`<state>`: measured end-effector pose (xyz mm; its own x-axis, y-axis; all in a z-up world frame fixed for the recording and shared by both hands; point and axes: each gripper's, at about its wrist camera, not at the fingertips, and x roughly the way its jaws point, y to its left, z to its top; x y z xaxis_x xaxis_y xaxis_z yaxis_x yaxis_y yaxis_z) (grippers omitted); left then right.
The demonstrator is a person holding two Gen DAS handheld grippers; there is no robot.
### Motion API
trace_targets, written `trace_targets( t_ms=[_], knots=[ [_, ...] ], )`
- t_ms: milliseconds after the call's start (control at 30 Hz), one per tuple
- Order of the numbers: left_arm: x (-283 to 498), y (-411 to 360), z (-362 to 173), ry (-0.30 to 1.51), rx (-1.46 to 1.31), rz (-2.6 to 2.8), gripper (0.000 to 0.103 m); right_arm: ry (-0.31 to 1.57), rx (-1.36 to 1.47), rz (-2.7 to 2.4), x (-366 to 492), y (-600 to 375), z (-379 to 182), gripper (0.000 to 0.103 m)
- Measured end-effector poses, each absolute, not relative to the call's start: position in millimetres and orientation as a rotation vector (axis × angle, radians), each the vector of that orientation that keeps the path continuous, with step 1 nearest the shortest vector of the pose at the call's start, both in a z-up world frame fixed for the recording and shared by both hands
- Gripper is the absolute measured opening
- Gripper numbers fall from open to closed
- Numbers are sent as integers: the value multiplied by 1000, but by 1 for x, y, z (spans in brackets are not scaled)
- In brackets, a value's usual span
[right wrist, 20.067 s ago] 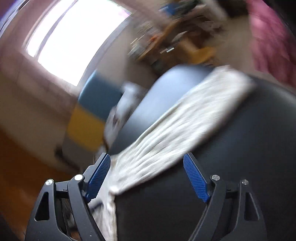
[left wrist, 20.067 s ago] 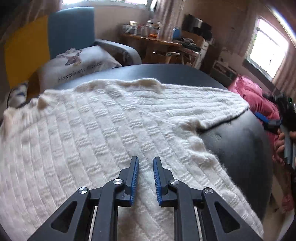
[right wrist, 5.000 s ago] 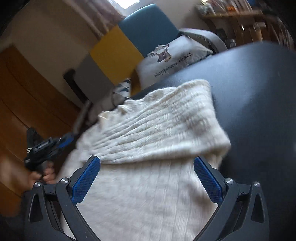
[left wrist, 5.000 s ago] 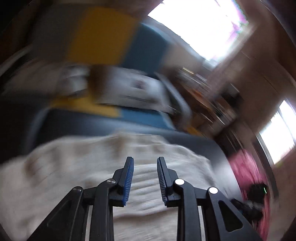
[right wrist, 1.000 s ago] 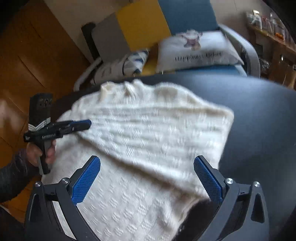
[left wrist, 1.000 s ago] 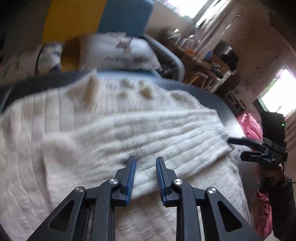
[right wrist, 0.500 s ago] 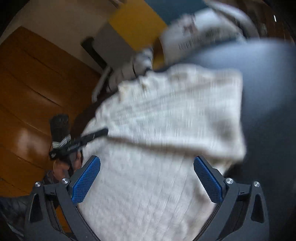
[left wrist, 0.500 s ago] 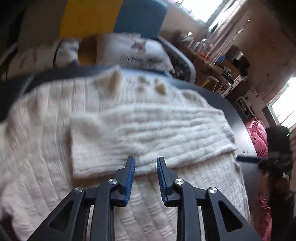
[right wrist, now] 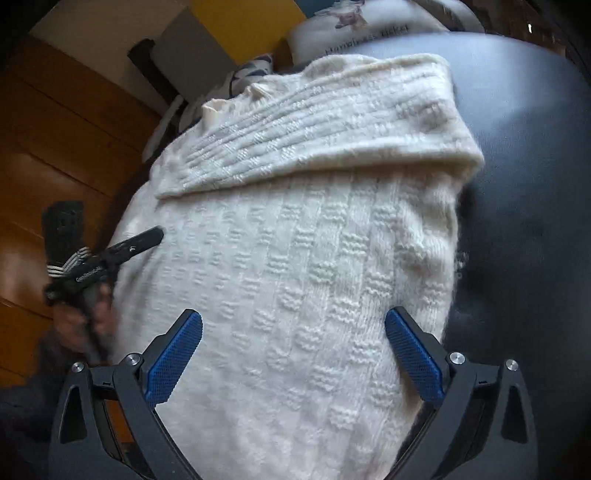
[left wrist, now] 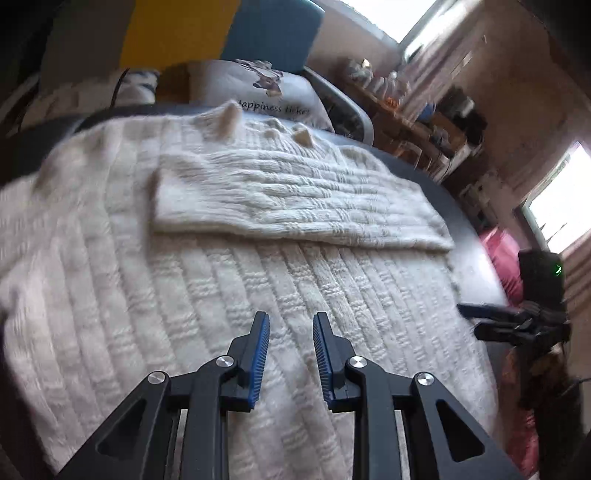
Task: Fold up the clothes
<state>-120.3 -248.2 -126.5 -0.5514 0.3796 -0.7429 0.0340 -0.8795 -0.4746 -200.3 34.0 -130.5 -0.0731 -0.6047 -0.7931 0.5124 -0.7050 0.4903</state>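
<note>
Sweater point(left wrist: 280, 266) lies beneath both empty tongs point(right wrist: 293, 354).

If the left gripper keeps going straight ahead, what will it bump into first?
Most likely the cream sweater itself. The left gripper points low across its body, so it would probably brush the knit, then reach the folded-over sleeve lying across it. Depth is hard to judge here.

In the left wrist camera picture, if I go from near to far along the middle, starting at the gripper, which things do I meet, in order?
left gripper → sweater body → folded sleeve lying across it → sweater's far edge with small knit tufts → white pillow with printed words → blue chair back
</note>
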Motion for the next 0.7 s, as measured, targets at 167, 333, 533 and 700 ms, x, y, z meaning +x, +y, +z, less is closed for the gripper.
trace_targets(
  t_ms=[167, 333, 533, 700],
  knots=[
    [-120, -312, -122, -1001, -1272, 2541, 33, 55, 1274, -1963, -203, 5, -88, 101],
    [-147, -349, -135, -1192, -1285, 2475, 35, 147, 1170, -2034, -226, -38, -74, 101],
    [-169, -352, -151, -1296, -1302, 2383, 36, 235, 1202, -2062, -248, -81, -97, 101],
    [-178, -351, -159, -1381, -1267, 2316, 21, 135, 1191, -2052, -239, -79, -105, 101]
  ],
)
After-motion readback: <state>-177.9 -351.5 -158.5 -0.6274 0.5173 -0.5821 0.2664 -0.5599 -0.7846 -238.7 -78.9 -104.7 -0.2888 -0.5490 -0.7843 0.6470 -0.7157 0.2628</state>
